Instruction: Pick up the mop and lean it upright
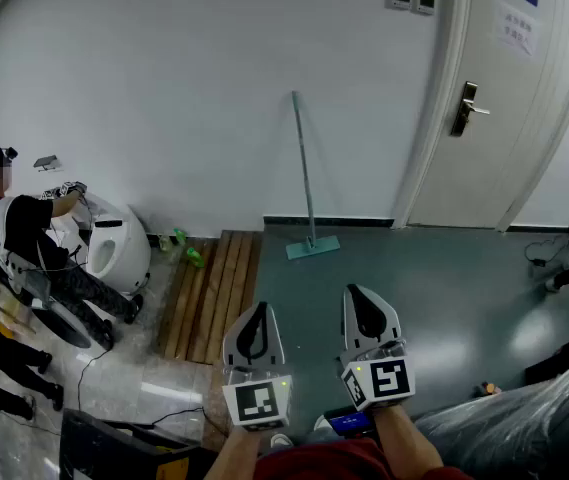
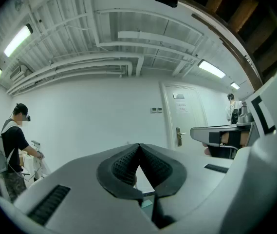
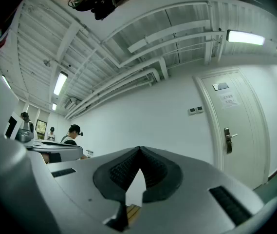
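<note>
Left hand-held gripper (image 1: pixel 258 310): jaws closed, empty, near foreground. Right hand-held gripper (image 1: pixel 360 294): jaws closed, empty, just beside it. Mop (image 1: pixel 305 173): leaning upright against far wall (image 1: pixel 214 88), head on floor (image 1: pixel 444 288), left of door (image 1: pixel 524 98), well apart from both.

Head view high, gripper views share door (image 1: pixel 514 118)

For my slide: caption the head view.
Mop leaning upright against the wall; left gripper and right gripper shut, empty.
</note>
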The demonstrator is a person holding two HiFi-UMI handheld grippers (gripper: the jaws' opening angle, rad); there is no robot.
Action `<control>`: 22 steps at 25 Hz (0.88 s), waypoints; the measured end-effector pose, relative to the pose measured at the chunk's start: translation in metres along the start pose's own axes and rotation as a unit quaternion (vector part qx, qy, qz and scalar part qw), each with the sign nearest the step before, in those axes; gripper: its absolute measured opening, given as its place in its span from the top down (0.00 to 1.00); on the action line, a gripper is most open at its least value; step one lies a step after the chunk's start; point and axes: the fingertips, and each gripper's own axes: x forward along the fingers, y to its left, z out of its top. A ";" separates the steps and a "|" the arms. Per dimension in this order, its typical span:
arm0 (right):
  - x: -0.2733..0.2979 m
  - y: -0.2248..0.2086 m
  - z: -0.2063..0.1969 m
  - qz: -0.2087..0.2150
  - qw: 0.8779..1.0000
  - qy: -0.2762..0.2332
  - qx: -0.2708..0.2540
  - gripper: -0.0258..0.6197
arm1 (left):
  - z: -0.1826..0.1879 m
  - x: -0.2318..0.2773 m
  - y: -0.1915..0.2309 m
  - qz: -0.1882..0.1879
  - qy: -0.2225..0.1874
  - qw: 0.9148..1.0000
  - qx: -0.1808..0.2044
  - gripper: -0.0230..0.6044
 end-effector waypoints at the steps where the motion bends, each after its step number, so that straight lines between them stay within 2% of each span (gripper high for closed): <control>1: 0.001 0.000 -0.001 -0.001 1.000 0.002 0.000 0.93 | 0.000 0.001 0.000 -0.001 0.001 1.000 0.002 0.94; 11: 0.009 -0.015 -0.004 -0.001 1.000 0.011 0.003 0.93 | -0.002 0.018 -0.011 -0.006 0.006 1.000 0.004 0.94; 22: 0.028 -0.065 -0.008 0.009 1.000 0.002 0.017 0.93 | -0.004 0.062 -0.039 0.008 0.002 1.000 -0.004 0.94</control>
